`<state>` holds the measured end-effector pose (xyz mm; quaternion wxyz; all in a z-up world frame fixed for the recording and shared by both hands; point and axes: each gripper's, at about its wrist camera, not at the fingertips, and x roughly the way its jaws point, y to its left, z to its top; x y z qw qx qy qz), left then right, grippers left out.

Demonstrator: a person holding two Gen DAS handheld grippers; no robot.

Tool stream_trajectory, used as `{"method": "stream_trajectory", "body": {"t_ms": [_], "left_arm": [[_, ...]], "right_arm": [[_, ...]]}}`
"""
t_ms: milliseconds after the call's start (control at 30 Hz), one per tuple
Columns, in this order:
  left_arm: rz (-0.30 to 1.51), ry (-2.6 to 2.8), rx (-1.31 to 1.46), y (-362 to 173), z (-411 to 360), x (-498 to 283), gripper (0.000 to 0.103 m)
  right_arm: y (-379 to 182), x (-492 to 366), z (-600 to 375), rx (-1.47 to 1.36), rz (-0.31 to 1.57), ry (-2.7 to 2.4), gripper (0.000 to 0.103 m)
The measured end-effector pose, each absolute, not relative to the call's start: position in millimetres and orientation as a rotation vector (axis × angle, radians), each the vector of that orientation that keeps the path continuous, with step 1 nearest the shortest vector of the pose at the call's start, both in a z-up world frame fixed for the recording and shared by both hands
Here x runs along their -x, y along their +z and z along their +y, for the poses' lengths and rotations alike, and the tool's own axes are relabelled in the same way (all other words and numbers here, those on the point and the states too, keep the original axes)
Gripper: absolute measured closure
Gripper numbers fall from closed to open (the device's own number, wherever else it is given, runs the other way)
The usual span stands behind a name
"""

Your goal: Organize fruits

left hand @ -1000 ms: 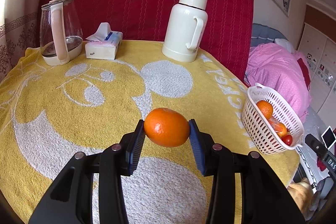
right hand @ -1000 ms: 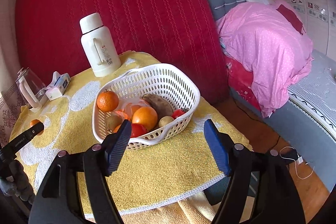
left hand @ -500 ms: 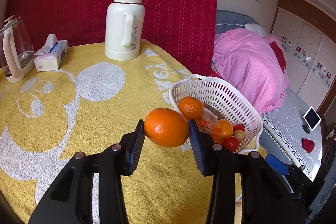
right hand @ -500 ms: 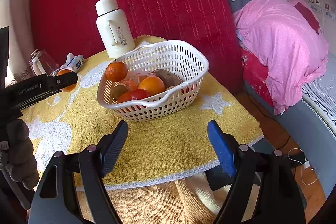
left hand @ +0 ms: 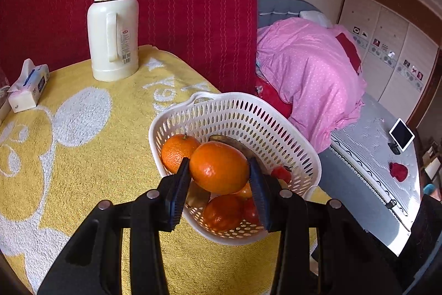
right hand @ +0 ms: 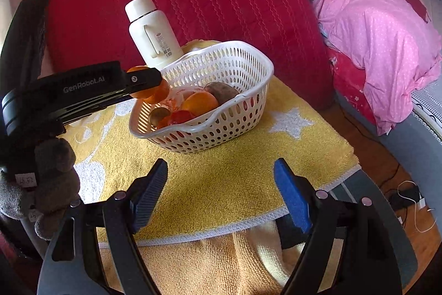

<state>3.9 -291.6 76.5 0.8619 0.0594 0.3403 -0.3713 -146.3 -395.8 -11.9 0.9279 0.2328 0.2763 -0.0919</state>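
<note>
My left gripper (left hand: 219,180) is shut on an orange (left hand: 219,167) and holds it above the near left rim of a white plastic basket (left hand: 243,112). The basket holds another orange (left hand: 175,149), a brown fruit, red fruits and several more. In the right wrist view the left gripper (right hand: 143,79) reaches in from the left with the orange (right hand: 160,93) over the basket (right hand: 221,129). My right gripper (right hand: 221,195) is open and empty, in front of the basket above the yellow towel (right hand: 221,179).
A white thermos (left hand: 113,26) stands at the back of the table. A tissue box (left hand: 27,85) lies at the far left. The table edge is close behind the basket, with a pink-covered bed (left hand: 309,68) beyond.
My left gripper has carried the orange rightward across the table until it is over the basket. The right gripper has moved a little closer to the basket and stays open.
</note>
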Motion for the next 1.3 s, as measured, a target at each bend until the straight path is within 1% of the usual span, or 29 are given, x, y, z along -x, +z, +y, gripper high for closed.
{"method": "stream_trajectory", "body": {"t_ms": [33, 100, 367, 467, 533, 567, 600, 633, 767, 867, 1300], "left_arm": [[0.717, -0.775, -0.129, 75, -294, -5, 0.059], [0.719, -0.767, -0.123, 73, -293, -6, 0.049], [0.712, -0.747, -0.097, 71, -272, -4, 0.047], [0.714, -0.724, -0.069, 71, -259, -5, 0.037], [0.702, -0.691, -0.076, 71, -253, -4, 0.036], [0.696, -0.673, -0.085, 71, -250, -4, 0.032], [0.69, -0.653, -0.094, 70, -247, -4, 0.021], [0.682, -0.629, -0.105, 69, -244, -3, 0.018], [0.636, -0.551, -0.169, 66, -237, 2, 0.016], [0.602, -0.501, -0.215, 64, -235, 7, 0.011], [0.565, -0.383, -0.281, 57, -228, 25, 0.01]], "right_arm": [[-12, 147, -396, -0.477, 0.566, -0.187, 0.023], [-12, 147, -396, -0.48, 0.566, -0.184, 0.023], [-12, 146, -396, -0.48, 0.566, -0.184, 0.023], [-12, 146, -395, -0.475, 0.567, -0.183, 0.023], [-12, 145, -394, -0.472, 0.569, -0.182, 0.023], [-12, 145, -394, -0.47, 0.571, -0.179, 0.022], [-12, 144, -394, -0.468, 0.574, -0.176, 0.02], [-12, 144, -393, -0.466, 0.574, -0.175, 0.019], [-12, 144, -391, -0.456, 0.575, -0.173, 0.019], [-11, 144, -391, -0.454, 0.575, -0.175, 0.019], [-9, 143, -387, -0.429, 0.584, -0.187, 0.018]]}}
